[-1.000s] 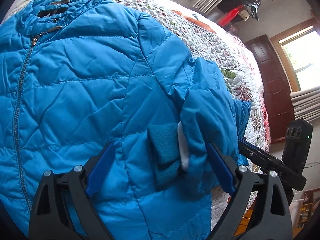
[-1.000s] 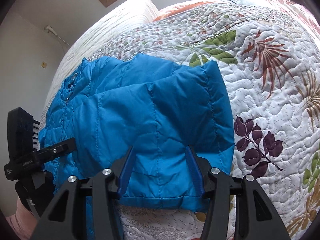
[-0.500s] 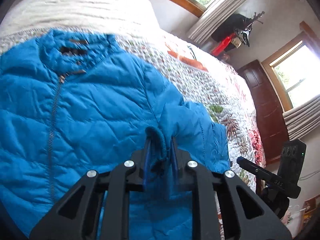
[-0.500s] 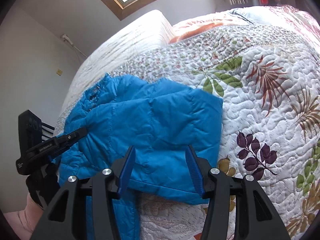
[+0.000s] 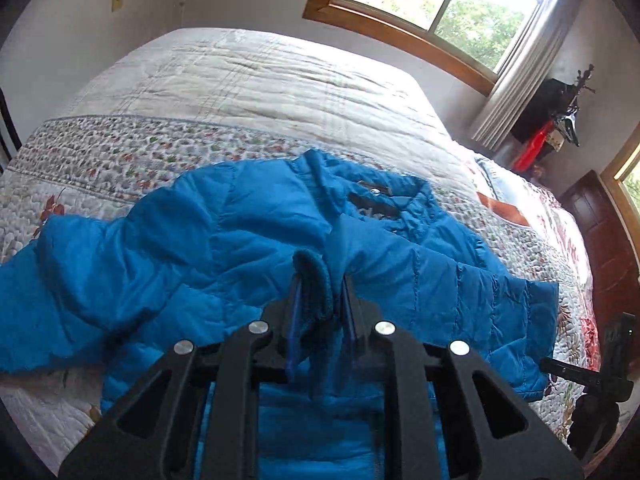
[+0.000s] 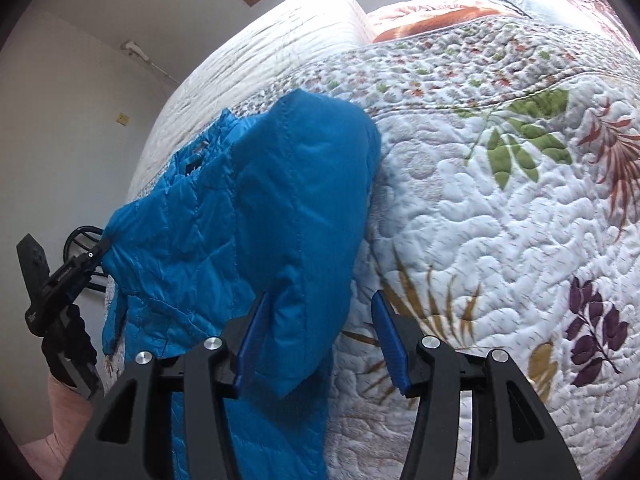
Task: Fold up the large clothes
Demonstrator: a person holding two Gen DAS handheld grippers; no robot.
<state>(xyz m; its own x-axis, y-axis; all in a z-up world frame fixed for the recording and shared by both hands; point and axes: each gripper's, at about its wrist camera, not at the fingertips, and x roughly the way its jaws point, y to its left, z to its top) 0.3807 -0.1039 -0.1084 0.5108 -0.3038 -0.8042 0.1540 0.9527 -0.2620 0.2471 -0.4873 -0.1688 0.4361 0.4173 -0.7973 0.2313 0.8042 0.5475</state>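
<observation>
Folding stands at an early stage. Blue jacket (image 5: 248, 240) lies on the quilted bed (image 5: 248, 92), collar (image 5: 384, 200) toward the window, body rumpled and not yet squared. Left gripper (image 5: 320, 312) is pinched on the knit cuff (image 5: 314, 280) of one sleeve, raised above the jacket body. Right gripper (image 6: 320, 340) stands spread, a fold of jacket fabric between its jaws; contact with the pads cannot be told. Sleeve placement and body folds are not yet done.

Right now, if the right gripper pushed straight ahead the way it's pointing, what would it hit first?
Probably the blue quilted puffer jacket: its folded edge hangs between the open right gripper fingers. Beyond lies the floral quilted bedspread. Depth is hard to judge here.
</observation>
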